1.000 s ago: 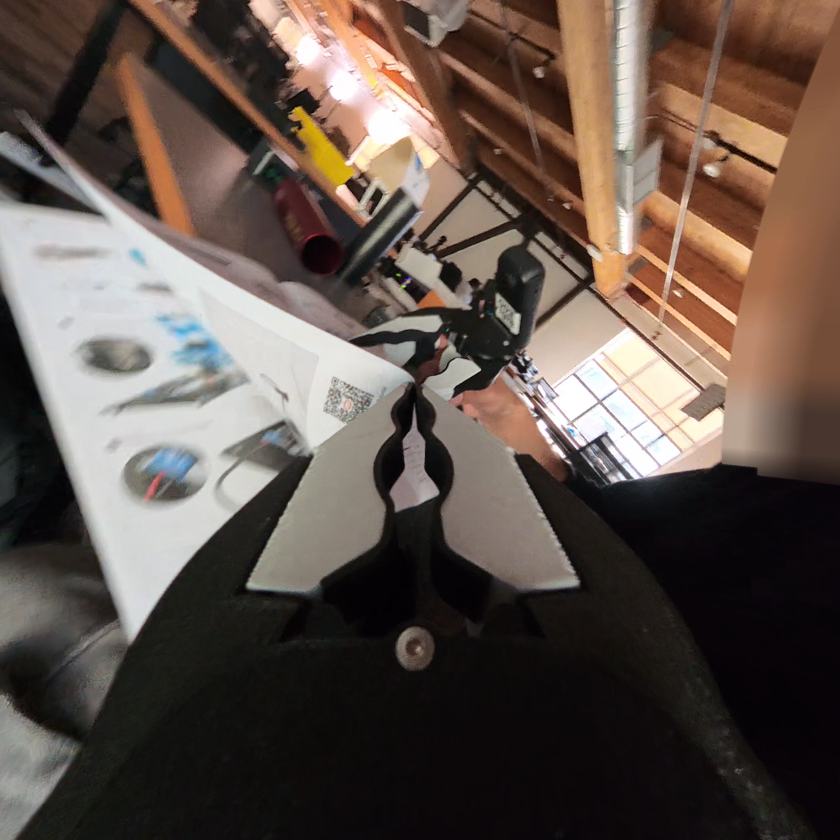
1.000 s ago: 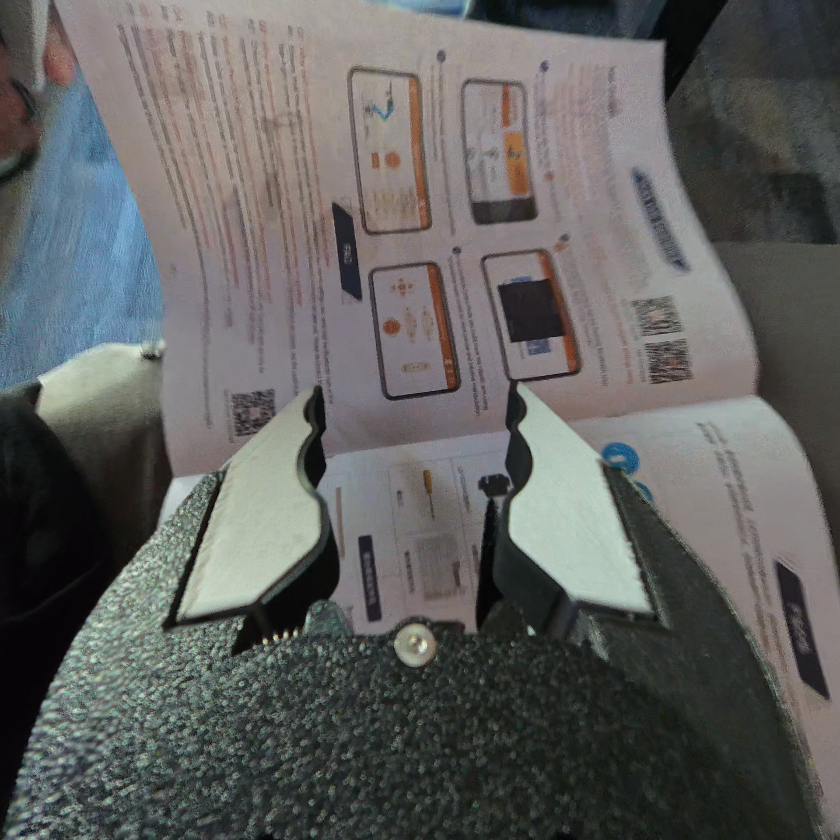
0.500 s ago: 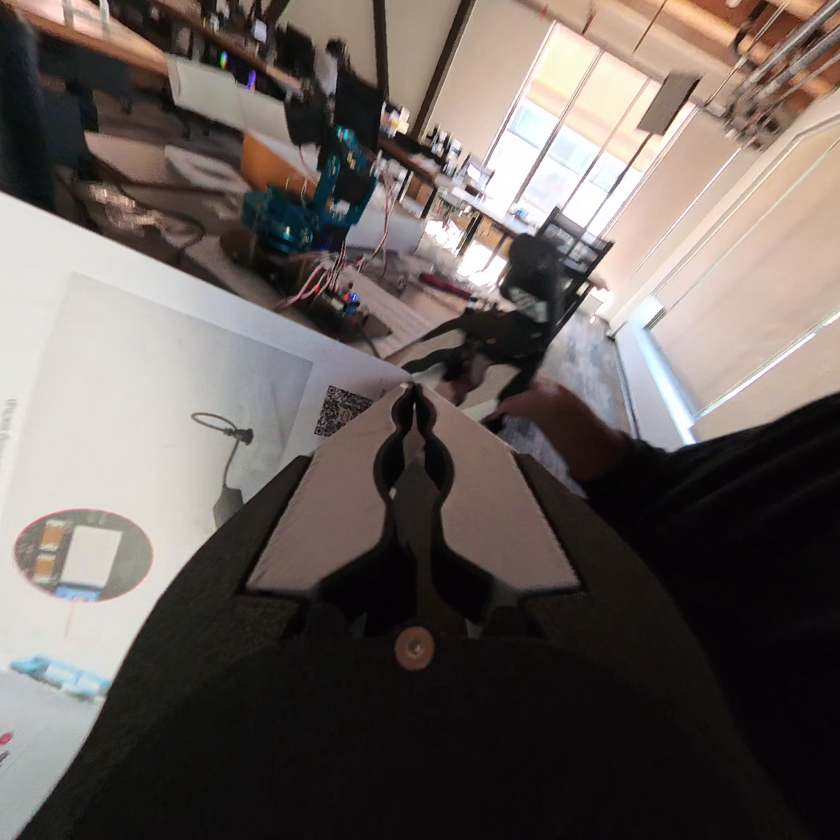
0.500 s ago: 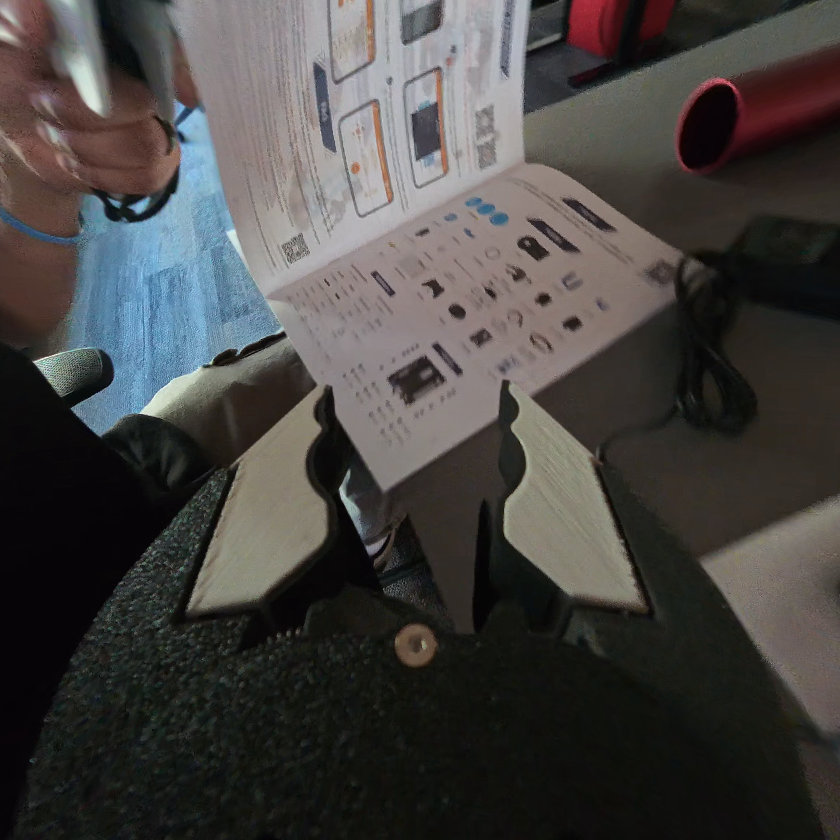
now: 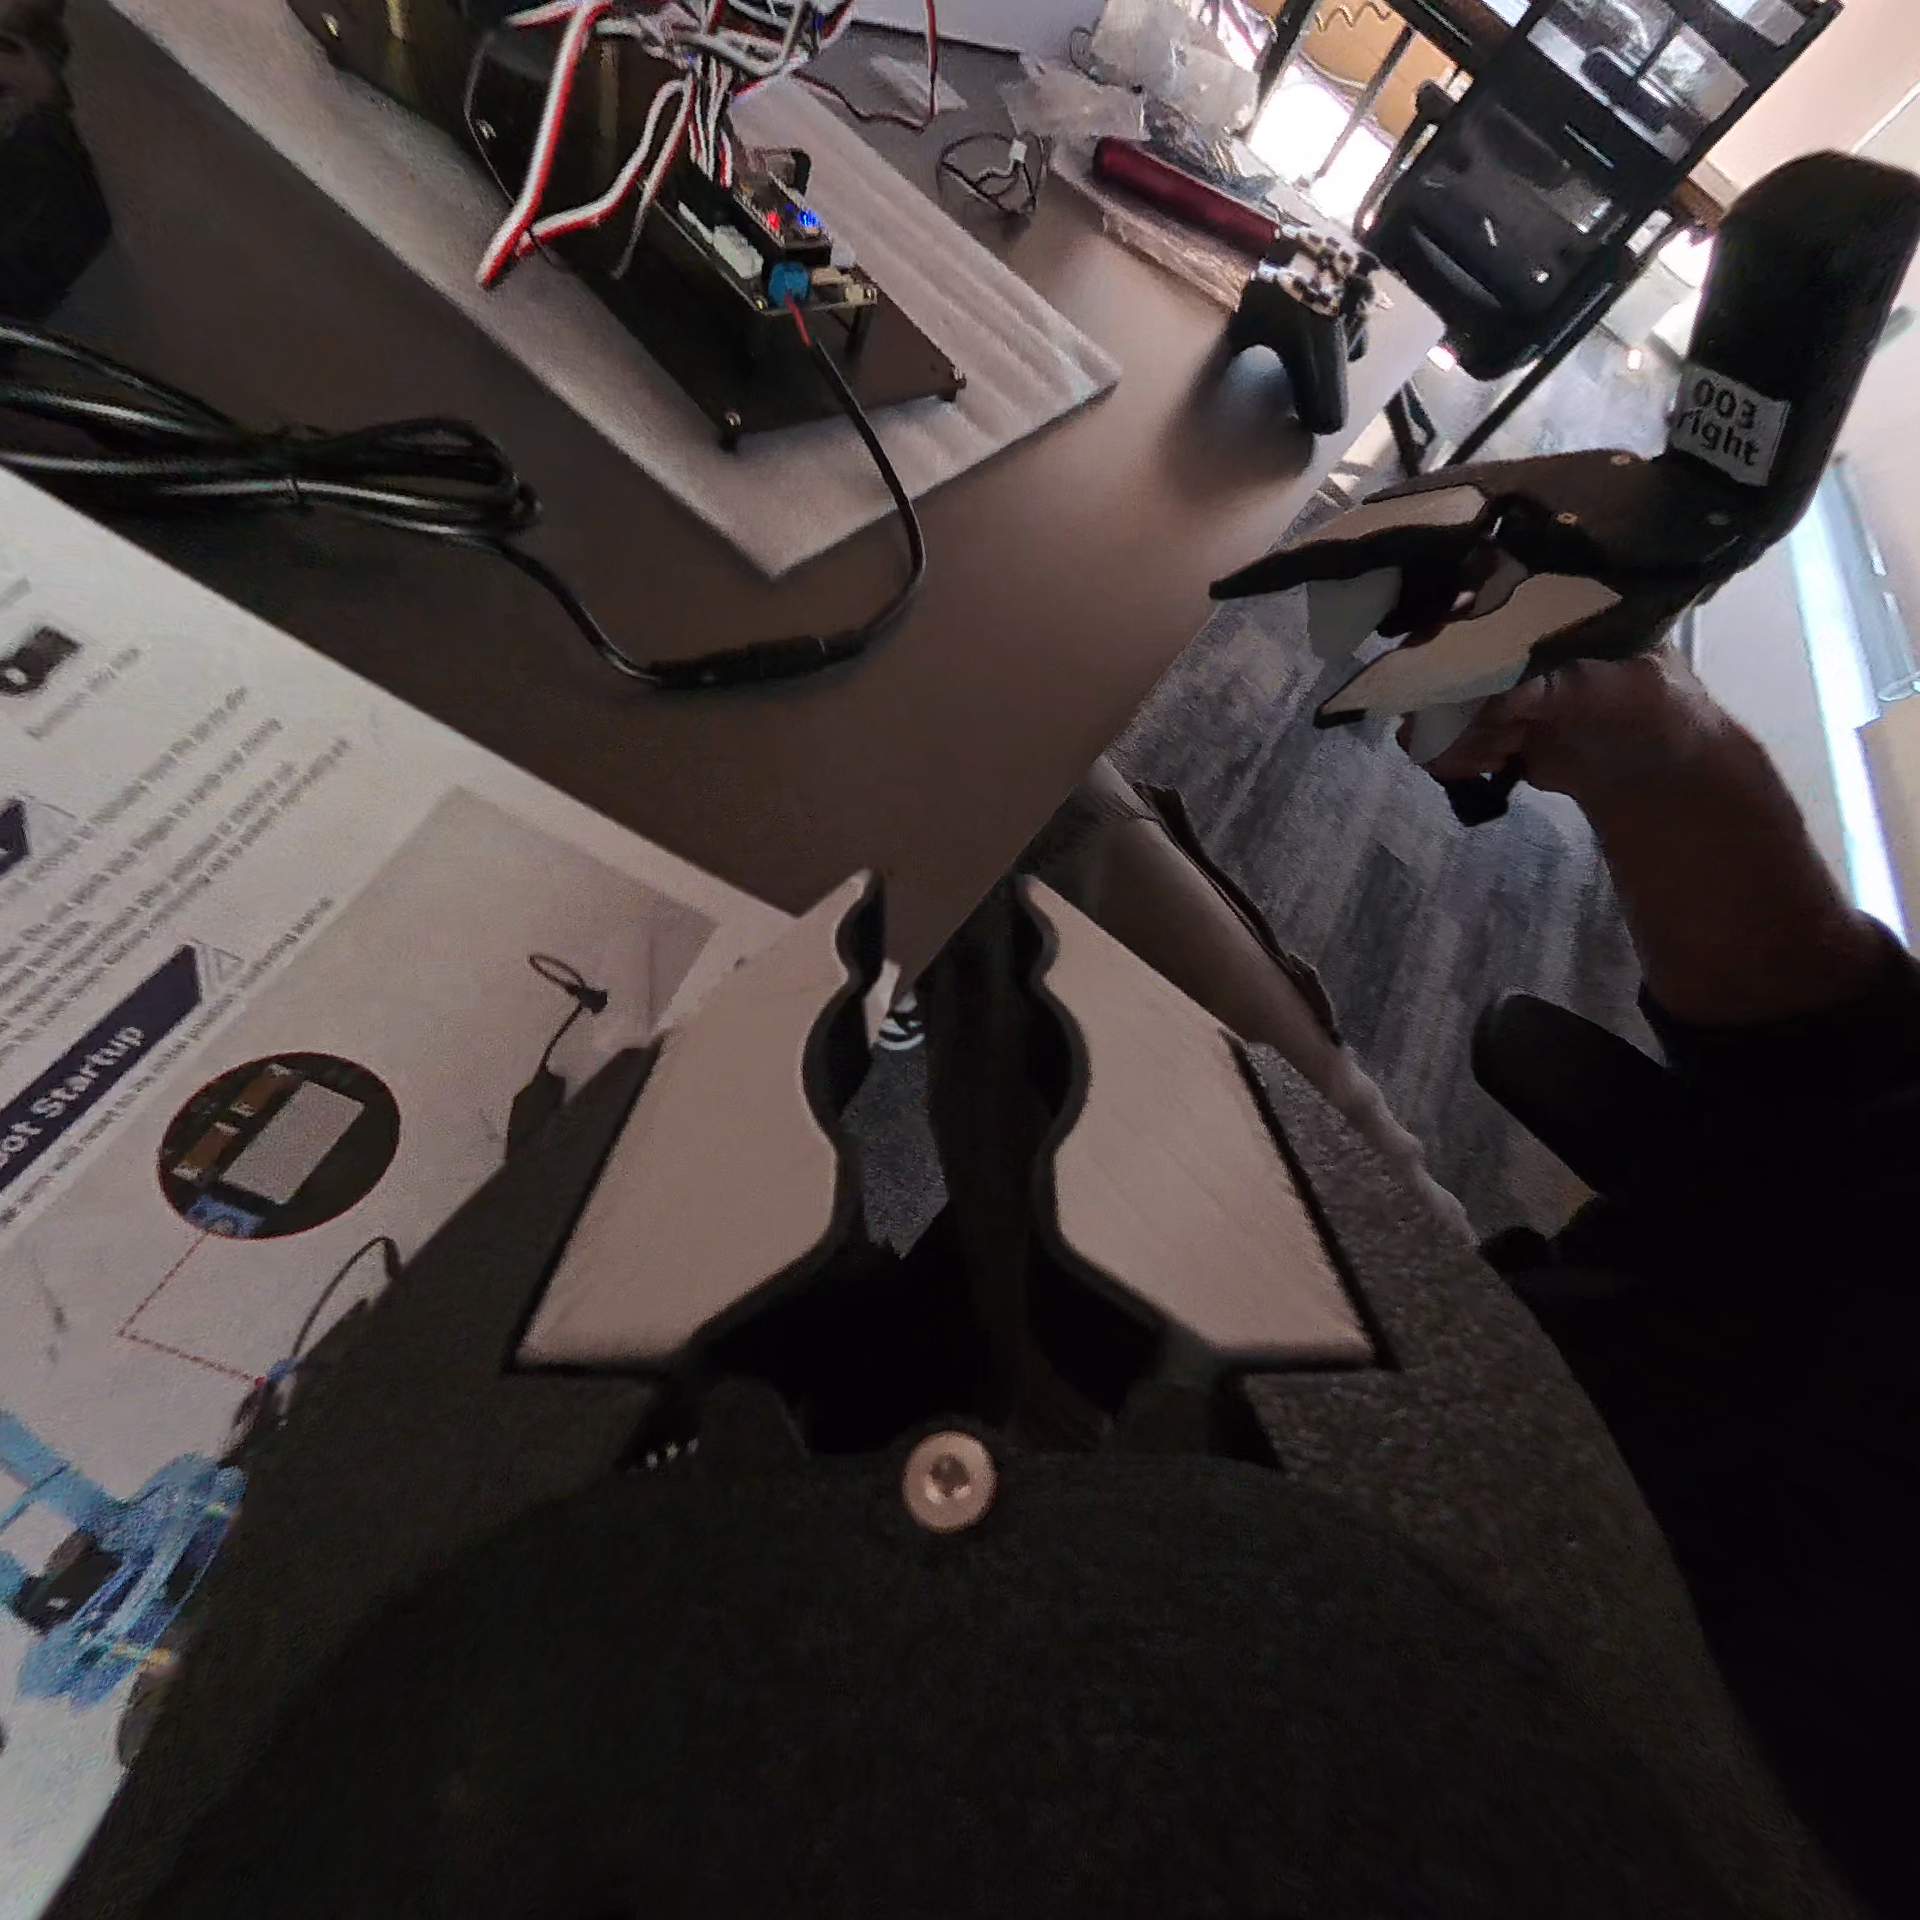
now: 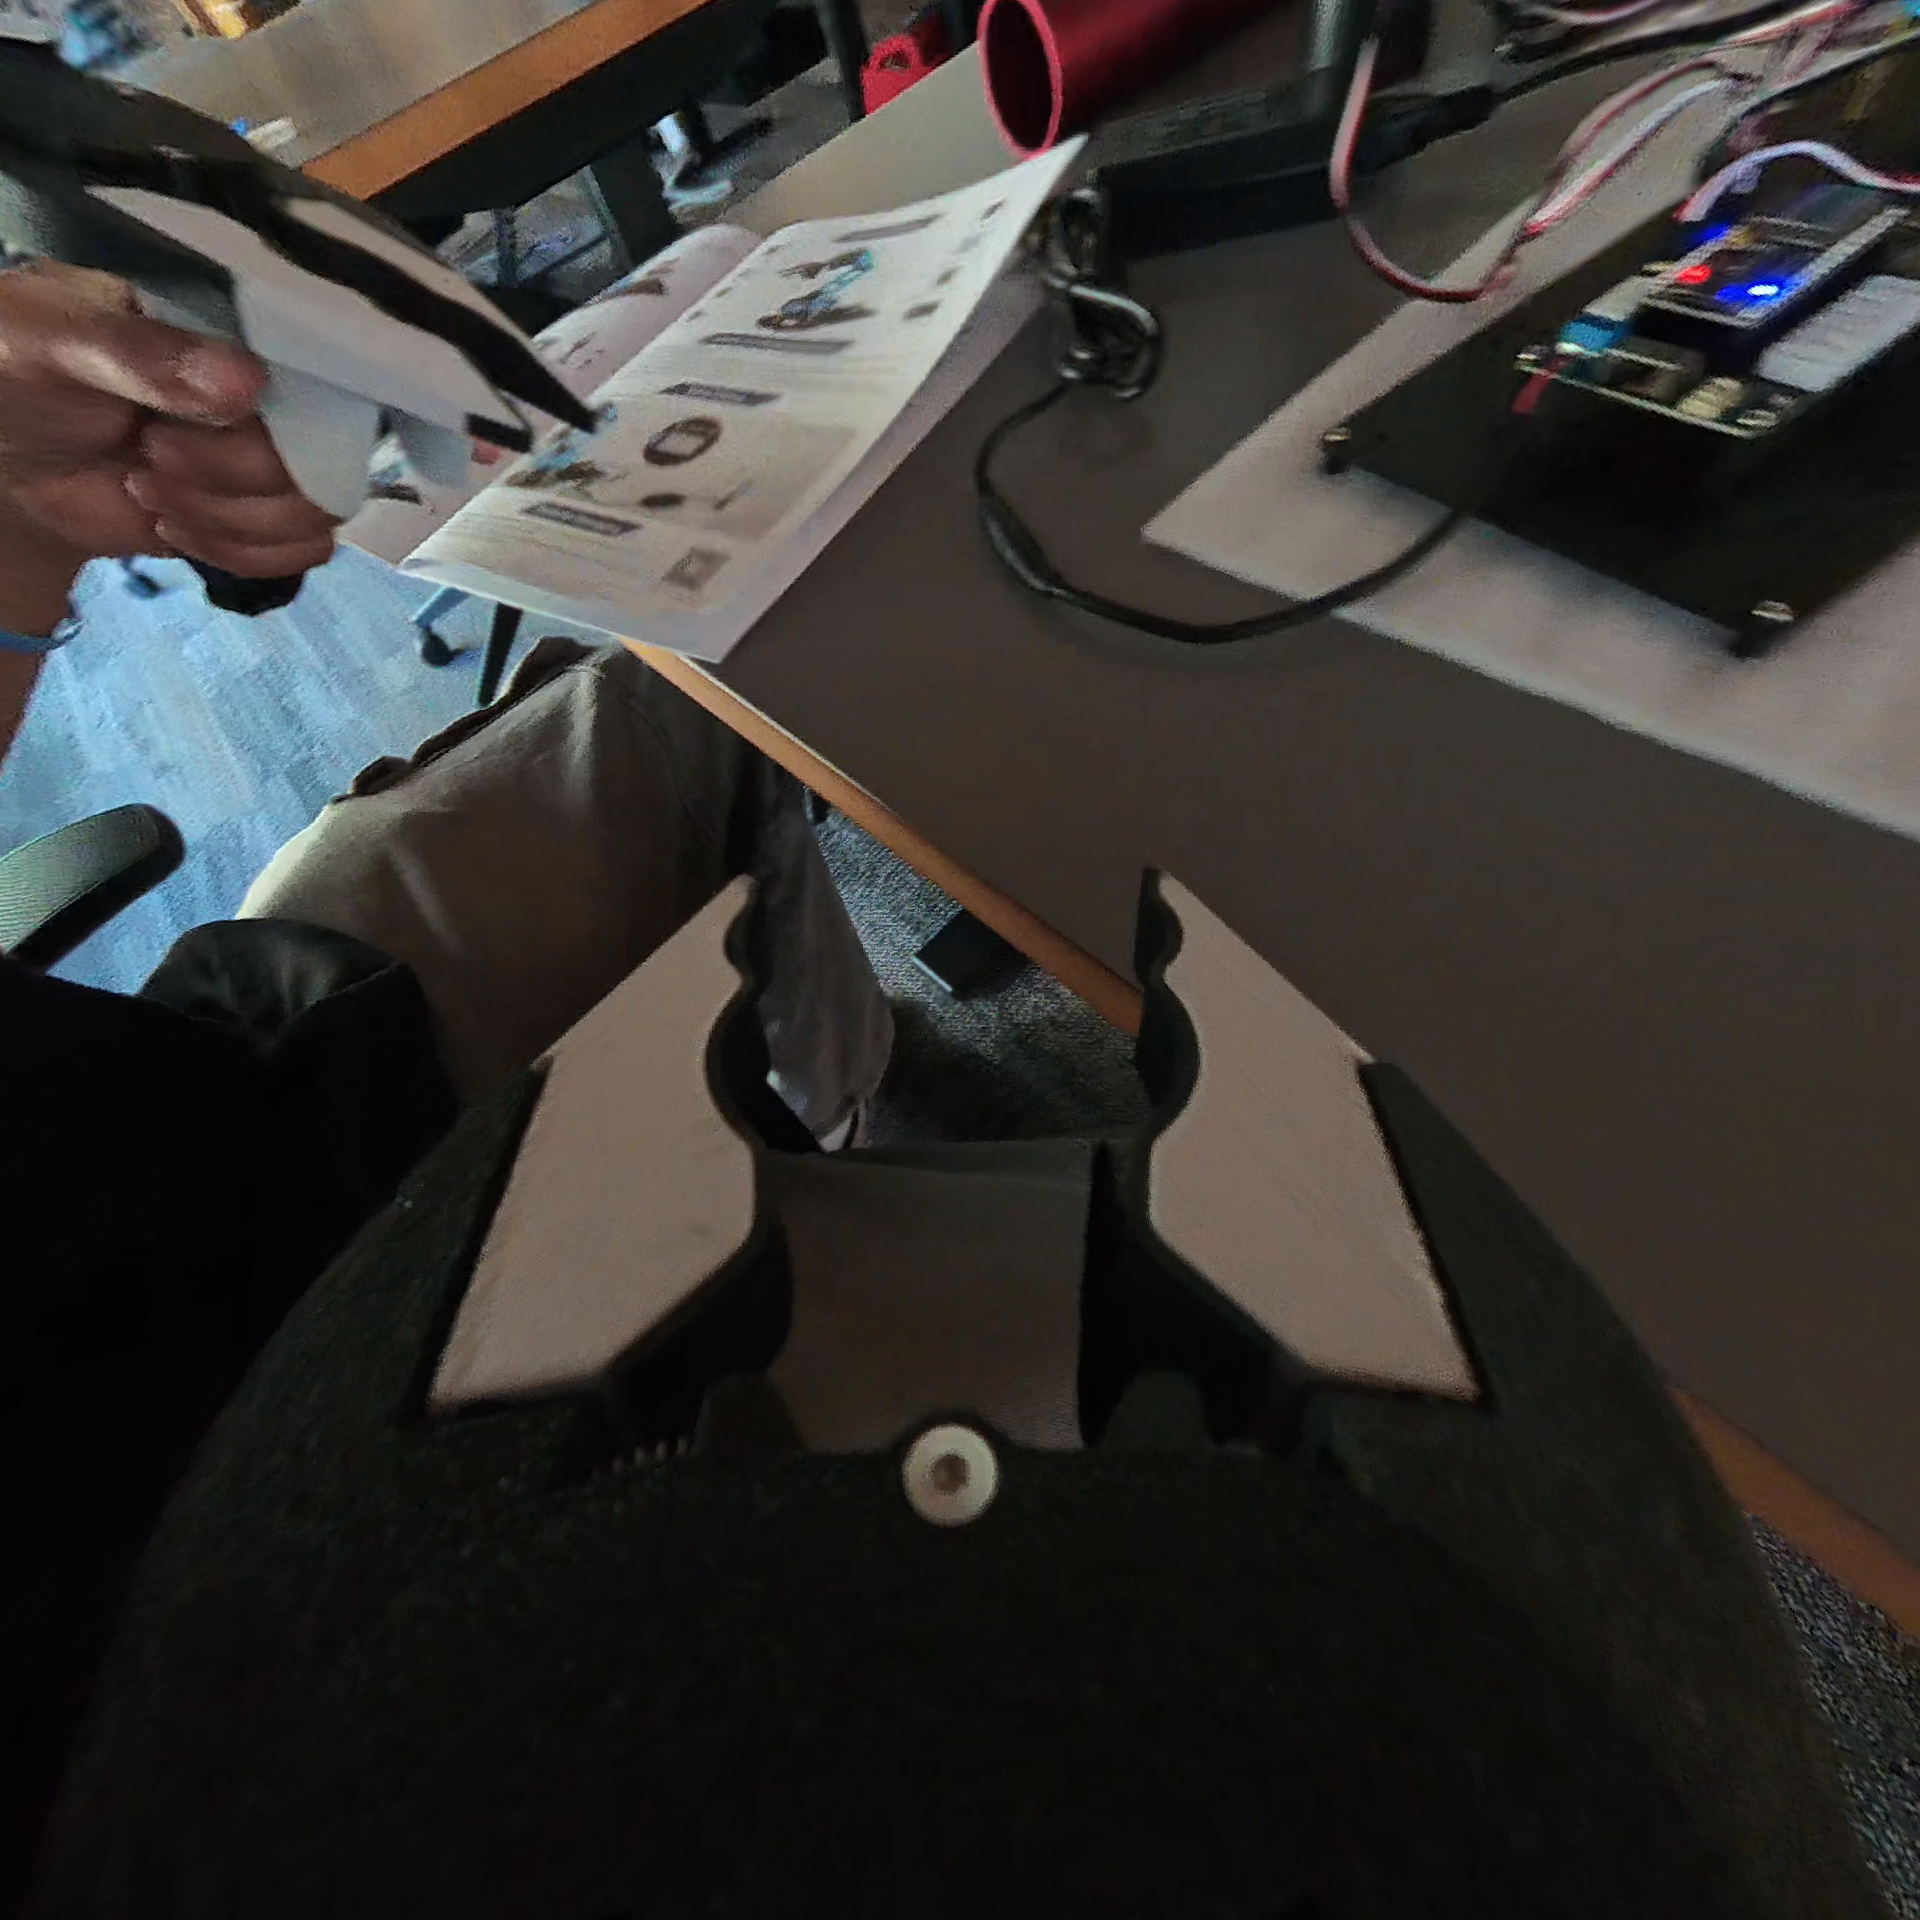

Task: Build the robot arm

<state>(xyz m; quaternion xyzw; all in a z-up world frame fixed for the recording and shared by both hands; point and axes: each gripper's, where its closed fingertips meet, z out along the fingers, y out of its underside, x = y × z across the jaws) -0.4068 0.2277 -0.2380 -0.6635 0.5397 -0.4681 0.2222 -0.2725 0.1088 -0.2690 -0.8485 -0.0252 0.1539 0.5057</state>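
L gripper (image 5: 945,904), jaws slightly apart, empty beside the printed booklet (image 5: 312,987) on the grey table (image 5: 727,748) (edge overhanging); R gripper (image 6: 945,894) wide, empty.

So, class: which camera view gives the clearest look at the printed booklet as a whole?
The right wrist view: the booklet appears whole, lying open at the table edge under the left gripper. The left wrist view shows only part of one page, large and close, cut off by the frame and gripper body.
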